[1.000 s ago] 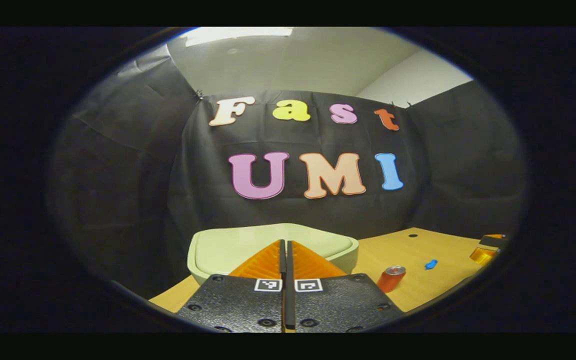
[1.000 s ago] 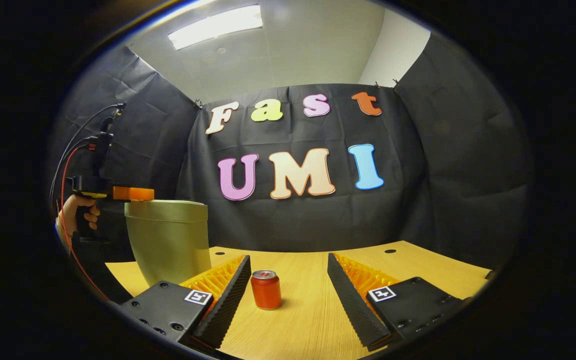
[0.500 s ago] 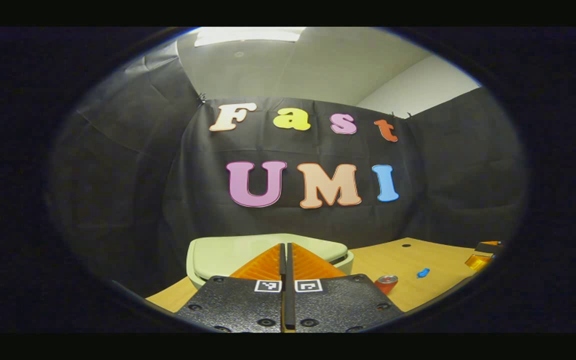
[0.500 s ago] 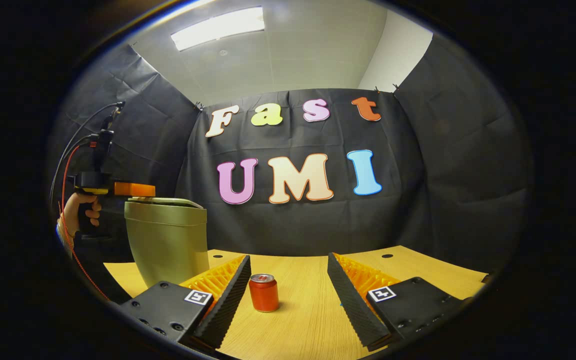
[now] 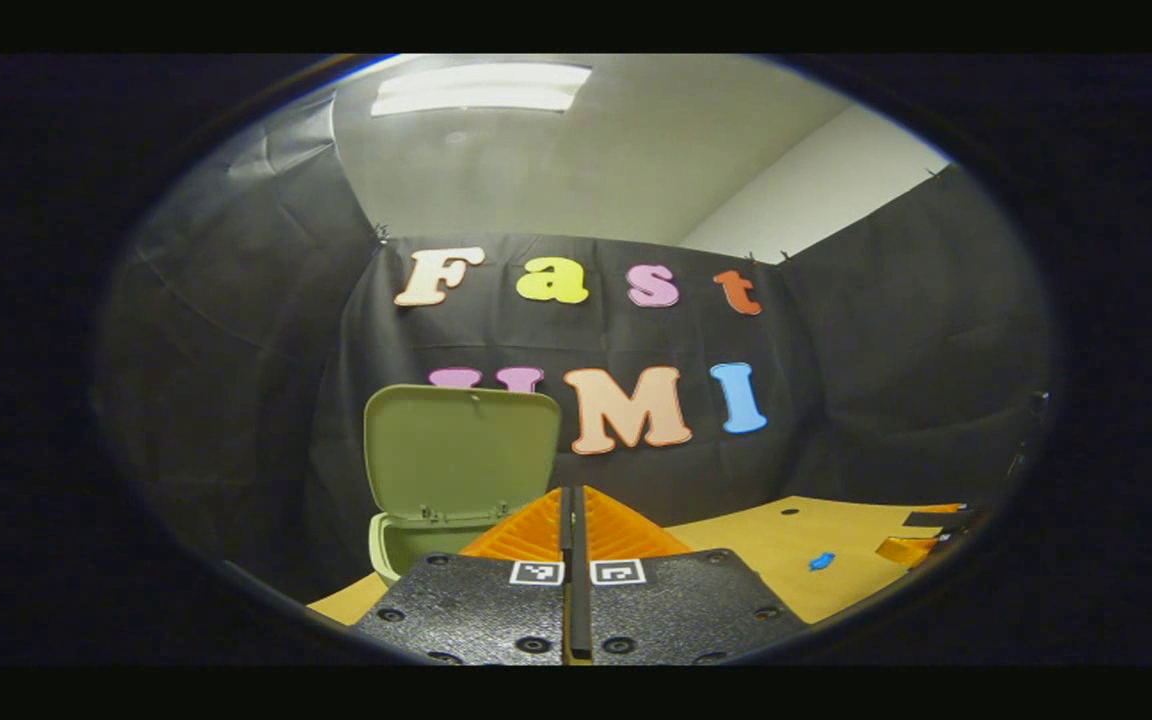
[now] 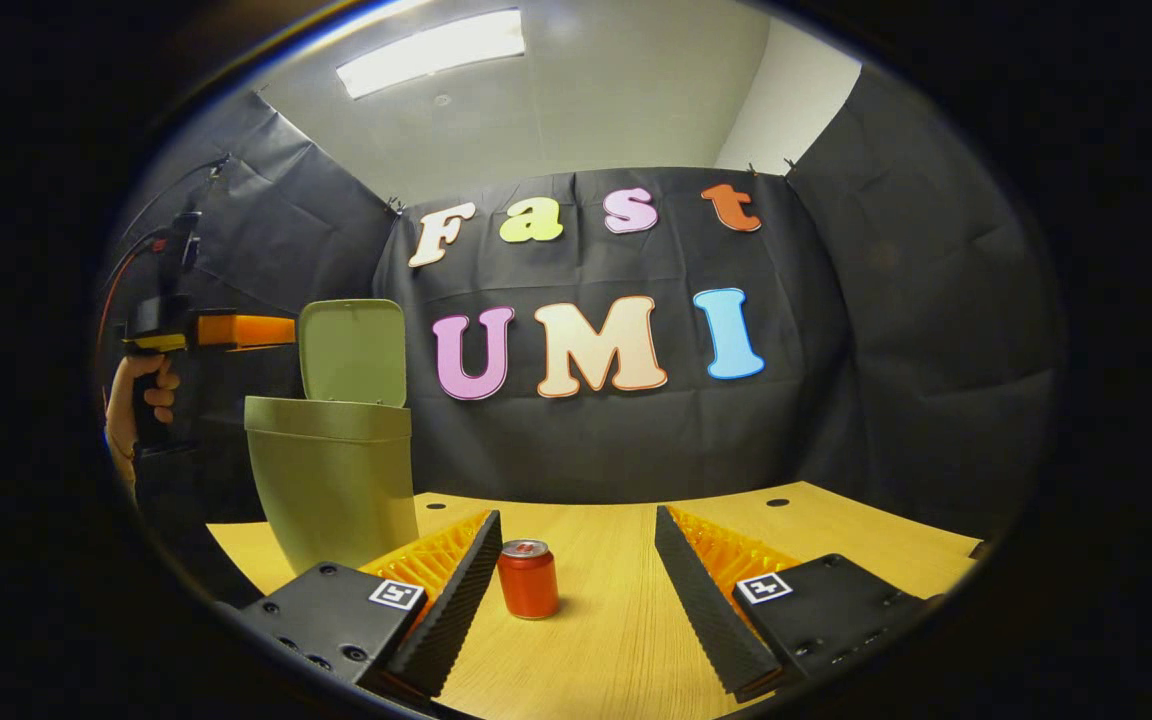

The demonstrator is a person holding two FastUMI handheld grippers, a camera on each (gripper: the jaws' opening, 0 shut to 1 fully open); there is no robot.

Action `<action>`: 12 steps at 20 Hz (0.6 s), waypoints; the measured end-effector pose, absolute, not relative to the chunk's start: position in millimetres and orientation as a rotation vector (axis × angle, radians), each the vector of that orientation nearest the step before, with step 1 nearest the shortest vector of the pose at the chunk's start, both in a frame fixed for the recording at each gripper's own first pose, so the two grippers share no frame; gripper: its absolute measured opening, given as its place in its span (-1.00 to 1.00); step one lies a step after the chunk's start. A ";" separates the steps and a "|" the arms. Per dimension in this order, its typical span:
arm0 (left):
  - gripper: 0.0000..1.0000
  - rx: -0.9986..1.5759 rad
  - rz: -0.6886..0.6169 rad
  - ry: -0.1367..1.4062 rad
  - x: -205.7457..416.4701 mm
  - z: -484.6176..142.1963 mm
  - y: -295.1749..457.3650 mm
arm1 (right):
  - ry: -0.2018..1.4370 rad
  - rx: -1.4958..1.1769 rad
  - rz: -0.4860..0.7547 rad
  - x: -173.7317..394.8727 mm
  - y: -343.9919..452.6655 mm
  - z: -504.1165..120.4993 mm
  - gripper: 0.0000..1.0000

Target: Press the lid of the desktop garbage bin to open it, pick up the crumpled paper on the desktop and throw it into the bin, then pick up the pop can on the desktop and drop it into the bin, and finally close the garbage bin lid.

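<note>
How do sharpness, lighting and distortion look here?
Left gripper view: soft and dim, bin lid slightly hazy, booth edges bowed. Right gripper view: sharper, ceiling light blown out, pop can crisp with a faint shadow.

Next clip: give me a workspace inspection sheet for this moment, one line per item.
Surface: wooden table, two dark round holes near its back edge.
Job's things: green bin upright, lid raised; red can upright on the table.
Clutter: small blue piece on the table.
Grippers: left claw shut, empty, in front of the bin; right claw open either side of the can, apart from it.
Cables: wires on the left claw's handle.
Surroundings: black cloth walls, ceiling light.
</note>
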State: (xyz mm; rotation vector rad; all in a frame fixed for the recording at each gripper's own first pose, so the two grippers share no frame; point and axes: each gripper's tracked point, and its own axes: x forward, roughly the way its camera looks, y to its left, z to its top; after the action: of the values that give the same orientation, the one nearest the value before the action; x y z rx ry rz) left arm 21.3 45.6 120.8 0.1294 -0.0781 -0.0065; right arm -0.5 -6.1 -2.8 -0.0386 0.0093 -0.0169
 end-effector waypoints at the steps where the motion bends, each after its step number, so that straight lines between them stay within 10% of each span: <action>1: -1.00 0.119 -0.031 -0.072 15.3 112.5 35.3 | 0.013 -0.036 -0.019 0.2 -7.7 -4.7 0.87; 12: -1.00 0.097 -0.204 -0.044 -13.6 34.4 -29.8 | 0.064 0.020 -0.092 13.0 -45.5 -25.3 0.94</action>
State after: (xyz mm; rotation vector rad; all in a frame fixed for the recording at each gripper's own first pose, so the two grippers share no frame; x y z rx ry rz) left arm -13.6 -29.8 34.4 0.0975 -0.0437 -0.2044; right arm 13.0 -45.5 -25.3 0.0200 0.0640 -0.0916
